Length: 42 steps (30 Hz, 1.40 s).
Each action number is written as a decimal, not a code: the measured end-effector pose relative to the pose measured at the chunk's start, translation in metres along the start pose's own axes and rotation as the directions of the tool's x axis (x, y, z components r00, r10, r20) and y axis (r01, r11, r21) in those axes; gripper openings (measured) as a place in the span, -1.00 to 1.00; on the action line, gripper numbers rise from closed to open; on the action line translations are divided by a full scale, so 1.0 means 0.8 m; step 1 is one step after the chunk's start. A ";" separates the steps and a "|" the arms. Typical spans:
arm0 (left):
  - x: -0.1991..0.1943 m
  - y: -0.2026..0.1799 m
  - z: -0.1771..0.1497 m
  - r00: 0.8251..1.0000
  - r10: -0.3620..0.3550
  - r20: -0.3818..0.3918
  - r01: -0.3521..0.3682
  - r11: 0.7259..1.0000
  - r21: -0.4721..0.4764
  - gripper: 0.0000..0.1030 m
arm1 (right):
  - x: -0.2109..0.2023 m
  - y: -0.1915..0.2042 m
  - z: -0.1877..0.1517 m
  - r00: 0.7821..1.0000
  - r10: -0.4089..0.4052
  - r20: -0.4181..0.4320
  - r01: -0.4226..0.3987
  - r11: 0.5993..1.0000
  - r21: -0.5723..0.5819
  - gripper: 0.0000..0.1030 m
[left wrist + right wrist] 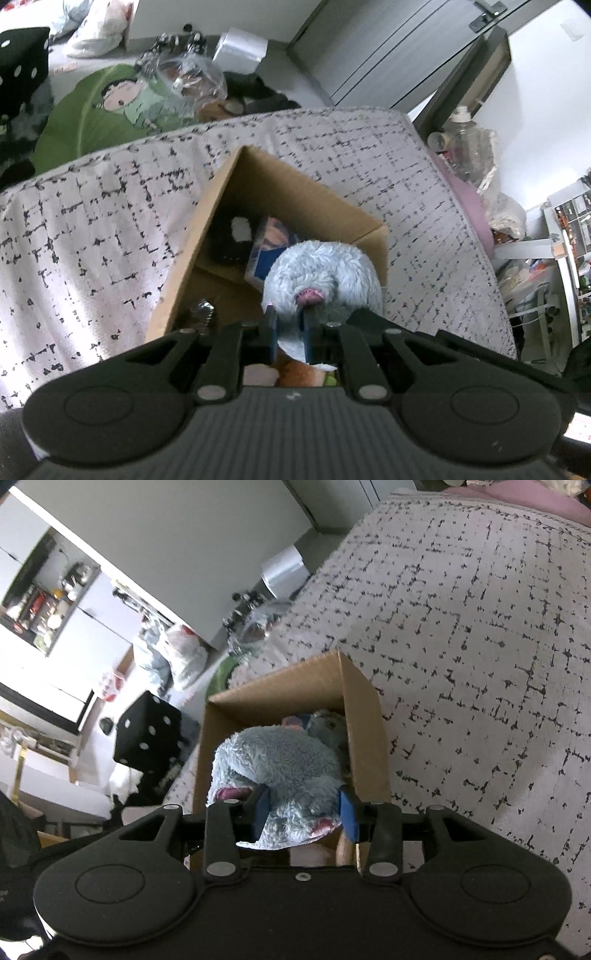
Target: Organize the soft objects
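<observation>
A fluffy grey-blue plush toy [325,273] with pink patches hangs over an open cardboard box [221,206] on a bed. My left gripper [290,325] is shut on the plush's lower part. My right gripper [304,808] is shut on the same plush [280,760], its blue pads [349,812] pressing both sides. The box also shows in the right wrist view [362,709]. Inside the box lie a black item with a white spot [232,236], a blue printed item [269,243] and another grey plush [328,723].
The box stands on a white blanket with black checks [92,229]. A green cushion [96,114], a black dice cushion [147,734], plastic bags [476,151] and shelves [569,236] surround the bed.
</observation>
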<state>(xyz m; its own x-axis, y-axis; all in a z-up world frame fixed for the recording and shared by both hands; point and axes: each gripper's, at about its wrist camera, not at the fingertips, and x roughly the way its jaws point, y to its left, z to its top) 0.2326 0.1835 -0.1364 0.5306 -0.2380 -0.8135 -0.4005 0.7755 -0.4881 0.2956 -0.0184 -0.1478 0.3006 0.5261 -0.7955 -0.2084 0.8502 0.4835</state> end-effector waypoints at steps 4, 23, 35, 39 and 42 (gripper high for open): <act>0.008 0.007 0.001 1.000 0.024 -0.019 -0.024 1.000 -0.017 -0.79 | 0.001 0.004 0.005 1.000 0.000 -0.018 0.000 1.000 -0.018 -0.05; -0.023 0.002 -0.006 0.994 0.111 0.010 -0.111 0.994 0.021 -0.14 | -0.040 0.009 0.003 1.000 -0.012 0.024 0.014 0.996 -0.083 0.46; -0.050 -0.018 -0.026 0.982 0.173 0.075 -0.178 0.982 0.068 0.38 | -0.082 -0.018 -0.012 0.996 -0.025 0.085 0.032 0.996 -0.087 0.55; -0.059 -0.030 -0.032 0.979 0.182 0.093 -0.191 0.977 0.096 0.41 | -0.105 -0.029 -0.017 0.992 -0.051 0.119 0.065 0.992 -0.113 0.55; -0.069 -0.044 -0.036 0.976 0.185 0.112 -0.198 0.973 0.119 0.49 | -0.124 -0.039 -0.021 0.988 -0.057 0.141 0.073 0.991 -0.113 0.63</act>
<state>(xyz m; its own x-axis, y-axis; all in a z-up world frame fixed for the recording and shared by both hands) 0.1955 0.1525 -0.0838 0.5277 -0.0239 -0.8491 -0.4053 0.8714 -0.2764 0.2567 -0.0972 -0.0901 0.4404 0.4745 -0.7622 -0.2898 0.8786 0.3796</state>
